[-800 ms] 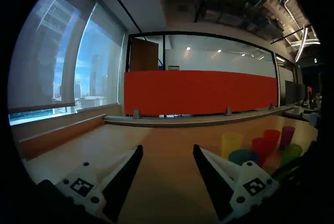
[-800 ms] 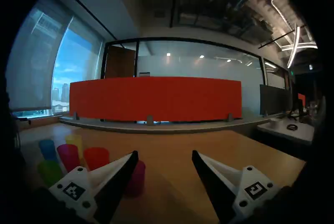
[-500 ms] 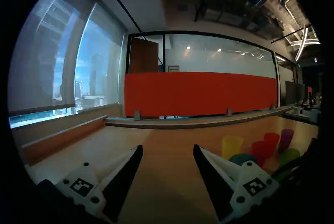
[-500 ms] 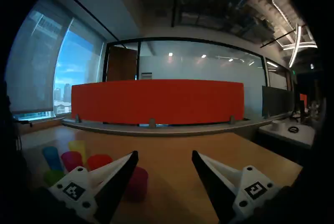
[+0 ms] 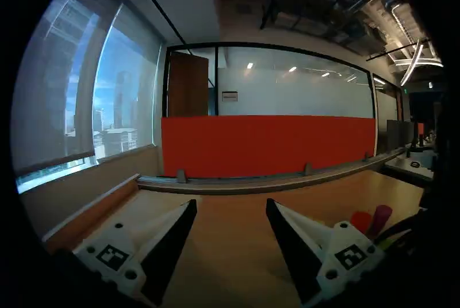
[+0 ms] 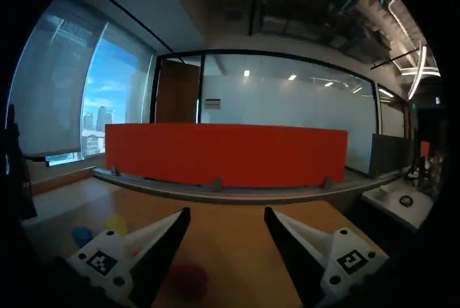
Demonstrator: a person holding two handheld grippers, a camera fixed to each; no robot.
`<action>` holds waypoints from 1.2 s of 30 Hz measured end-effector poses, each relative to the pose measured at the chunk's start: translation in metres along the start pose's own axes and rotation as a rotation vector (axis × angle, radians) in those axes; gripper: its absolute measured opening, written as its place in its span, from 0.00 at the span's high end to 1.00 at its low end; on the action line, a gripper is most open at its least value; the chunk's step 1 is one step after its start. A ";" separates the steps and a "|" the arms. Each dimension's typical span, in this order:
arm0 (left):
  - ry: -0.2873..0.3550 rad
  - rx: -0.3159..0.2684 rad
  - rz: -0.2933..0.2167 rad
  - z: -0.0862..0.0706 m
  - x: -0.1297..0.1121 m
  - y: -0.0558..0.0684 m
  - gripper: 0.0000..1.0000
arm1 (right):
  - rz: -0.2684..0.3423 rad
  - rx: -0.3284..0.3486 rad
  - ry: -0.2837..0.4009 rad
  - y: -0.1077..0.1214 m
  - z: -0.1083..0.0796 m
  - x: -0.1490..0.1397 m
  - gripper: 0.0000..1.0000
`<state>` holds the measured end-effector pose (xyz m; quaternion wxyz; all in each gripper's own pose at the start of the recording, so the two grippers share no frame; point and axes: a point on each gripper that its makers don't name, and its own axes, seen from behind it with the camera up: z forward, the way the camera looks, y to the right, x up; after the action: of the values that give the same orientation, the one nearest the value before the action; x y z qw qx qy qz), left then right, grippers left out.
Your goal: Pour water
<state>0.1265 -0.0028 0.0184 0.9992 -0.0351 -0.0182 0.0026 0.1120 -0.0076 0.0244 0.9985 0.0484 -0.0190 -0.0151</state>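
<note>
Dim interior; daylight from tall glass window (image 5: 115,107) at nine o'clock, thin white ceiling light strips (image 5: 415,62) glaring at two o'clock. Fisheye bending strong at edges; brown wooden tabletop (image 5: 230,245) shadowed.

Three cups are counted on the table (image 6: 230,230) in the right gripper view: a blue cup (image 6: 82,233) and a yellow cup (image 6: 115,223) toward the left edge, and a magenta cup (image 6: 187,279) nearer the front edge. In the left gripper view, two cups are made out by the right edge, a red cup (image 5: 361,220) and a purple cup (image 5: 382,215). One orange divider panel (image 6: 224,154) is seen along the far edge.
</note>
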 end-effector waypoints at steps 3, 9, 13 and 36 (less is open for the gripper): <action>0.005 -0.017 0.001 0.003 0.022 0.002 0.11 | 0.009 0.022 -0.004 -0.002 0.002 0.017 0.00; 0.001 -0.069 -0.019 0.008 0.053 0.012 0.11 | 0.027 0.064 -0.014 -0.007 0.006 0.048 0.00; -0.001 -0.099 -0.023 0.010 0.063 0.017 0.11 | 0.044 0.092 -0.015 -0.011 0.008 0.060 0.00; -0.047 -0.461 -0.050 0.003 0.064 0.086 0.11 | 0.071 0.445 -0.045 -0.072 0.000 0.066 0.00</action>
<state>0.1902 0.0833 0.0173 0.9638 -0.2620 -0.0422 -0.0255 0.1757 -0.0808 0.0195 0.9625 0.2663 -0.0460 0.0238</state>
